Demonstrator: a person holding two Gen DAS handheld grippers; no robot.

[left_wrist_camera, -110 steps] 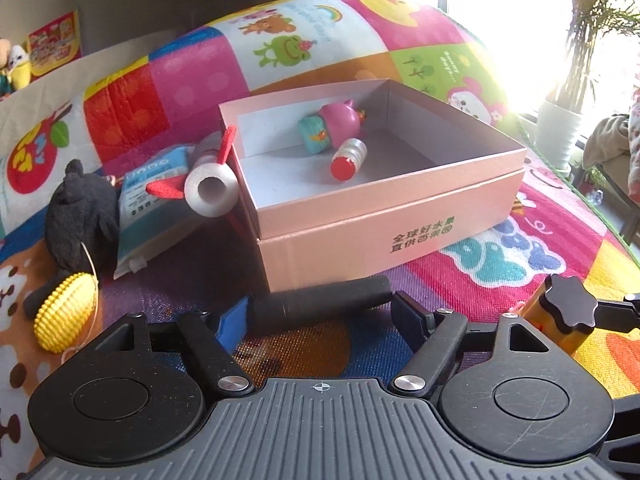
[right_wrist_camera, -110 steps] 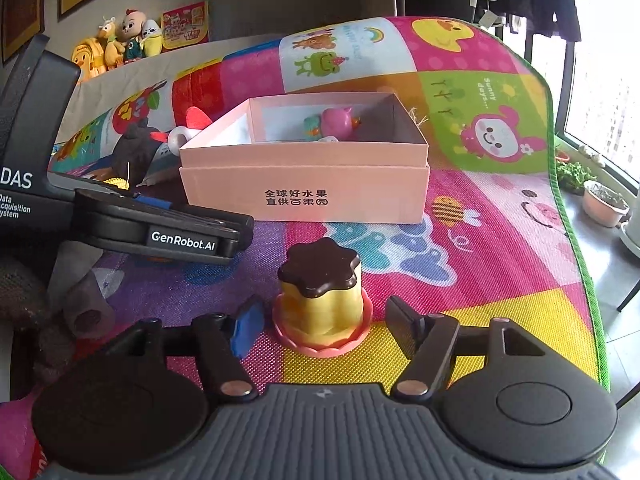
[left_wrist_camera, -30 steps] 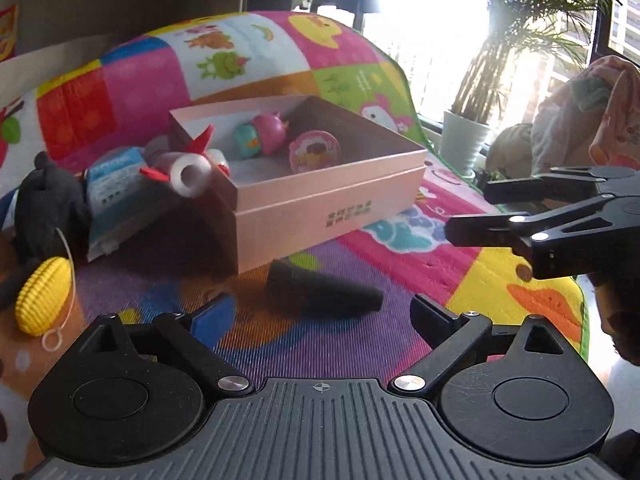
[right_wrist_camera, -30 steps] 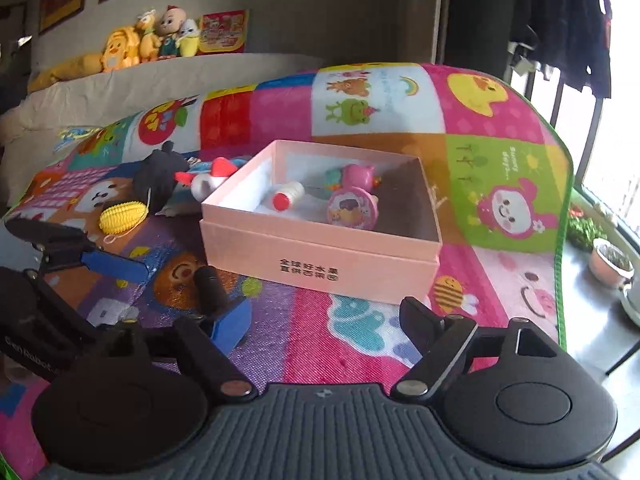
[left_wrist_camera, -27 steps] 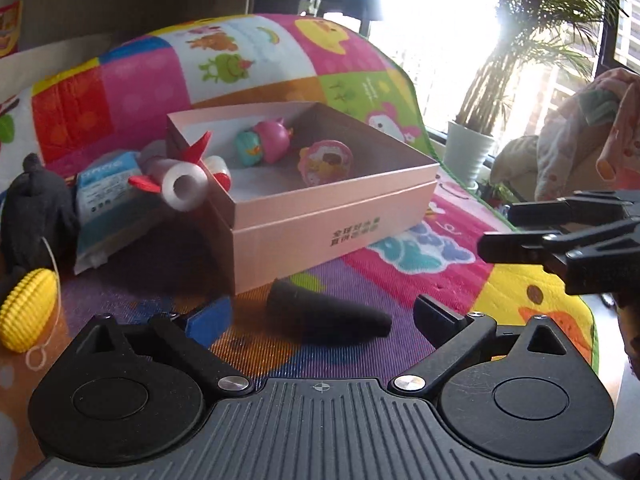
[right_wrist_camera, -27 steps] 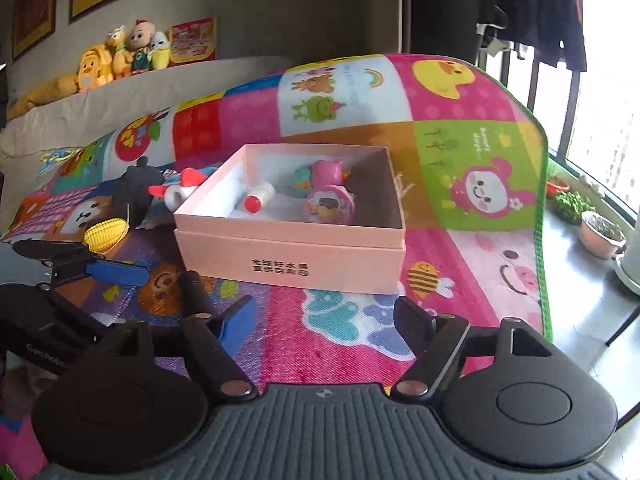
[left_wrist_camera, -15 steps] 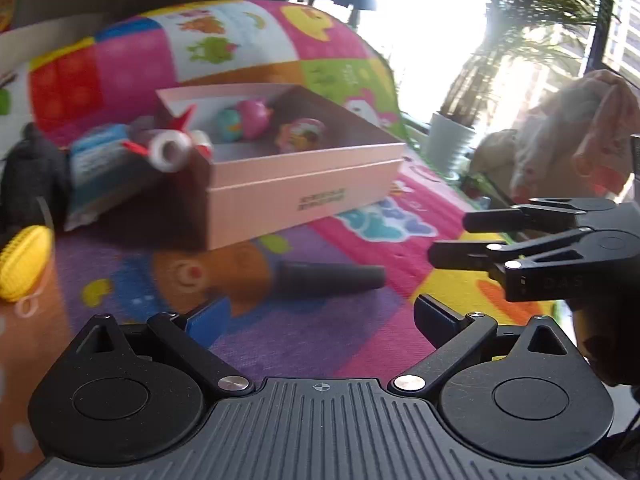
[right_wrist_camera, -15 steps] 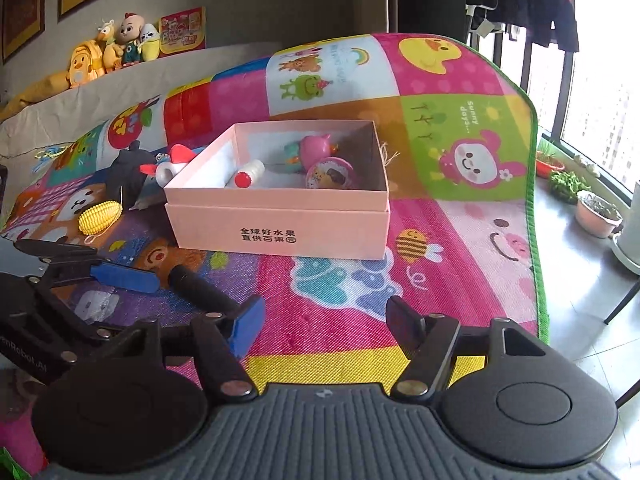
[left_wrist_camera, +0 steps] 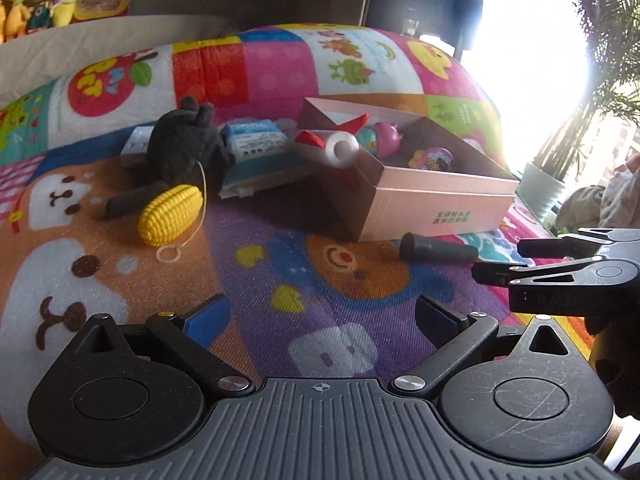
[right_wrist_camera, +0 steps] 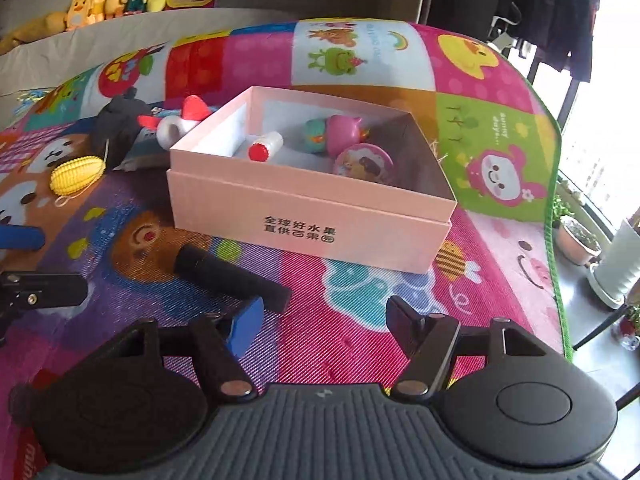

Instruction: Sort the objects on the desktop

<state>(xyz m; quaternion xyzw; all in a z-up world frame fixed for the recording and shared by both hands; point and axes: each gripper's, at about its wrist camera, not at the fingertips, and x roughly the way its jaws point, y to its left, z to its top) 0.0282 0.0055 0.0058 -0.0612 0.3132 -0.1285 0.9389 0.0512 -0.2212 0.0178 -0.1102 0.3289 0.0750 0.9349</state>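
A pink box (right_wrist_camera: 312, 216) stands on the play mat and holds a red-capped bottle (right_wrist_camera: 266, 146), a pink-and-teal toy (right_wrist_camera: 336, 130) and a round pink toy (right_wrist_camera: 364, 164). A black cylinder (right_wrist_camera: 230, 278) lies on the mat before the box; its near end is just beyond my right gripper's blue pad. My right gripper (right_wrist_camera: 326, 320) is open over bare mat. My left gripper (left_wrist_camera: 322, 316) is open too, low over the mat, with the black cylinder (left_wrist_camera: 438, 249) ahead to its right. A yellow corn toy (left_wrist_camera: 170, 214) lies ahead to its left.
A dark plush (left_wrist_camera: 184, 148), a tissue pack (left_wrist_camera: 256, 142) and a white-and-red toy (left_wrist_camera: 328, 142) sit by the box's left side. The mat's green edge (right_wrist_camera: 554, 216) drops to the floor with plant pots (right_wrist_camera: 576, 240). My right gripper's fingers (left_wrist_camera: 560, 276) reach in from the right.
The left view has swung left, so the corn and plush now sit ahead and the box is to the right. My right gripper has sunk toward the cylinder with its jaws a little narrower.
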